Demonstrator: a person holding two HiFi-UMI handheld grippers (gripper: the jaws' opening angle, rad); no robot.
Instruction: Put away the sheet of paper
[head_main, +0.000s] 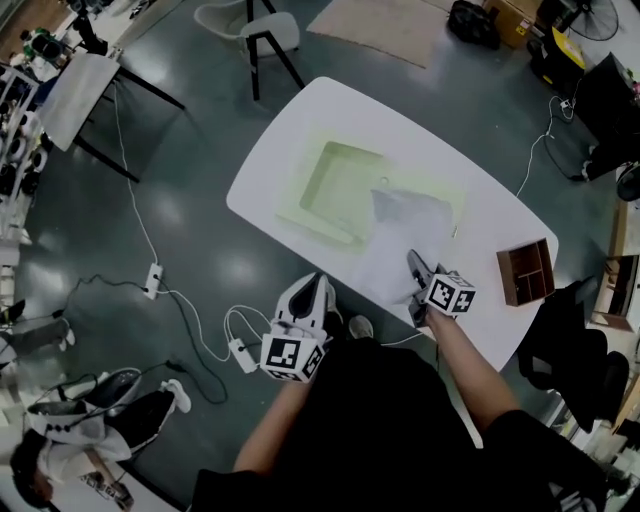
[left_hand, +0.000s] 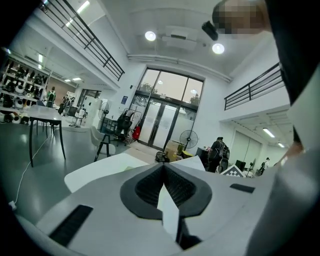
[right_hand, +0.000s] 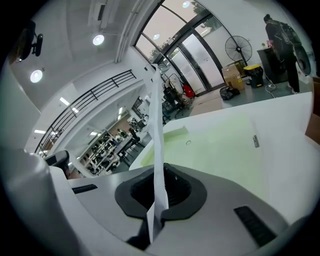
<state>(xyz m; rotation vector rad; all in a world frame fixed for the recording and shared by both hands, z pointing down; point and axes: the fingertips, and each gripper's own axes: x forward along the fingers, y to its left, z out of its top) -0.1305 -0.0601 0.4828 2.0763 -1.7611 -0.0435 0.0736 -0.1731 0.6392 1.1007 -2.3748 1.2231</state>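
The white sheet of paper hangs over the near side of the white table, partly across a pale green mat with a rectangular recess. My right gripper is shut on the sheet's near edge. In the right gripper view the sheet rises edge-on from the closed right gripper, with the mat beyond. My left gripper is at the table's near edge, left of the right one. In the left gripper view the left gripper is closed on a white sliver of paper.
A brown wooden box with compartments sits on the table's right end. A small metal clip lies by the mat. On the floor at the left are cables and a power strip. A stool stands beyond the table.
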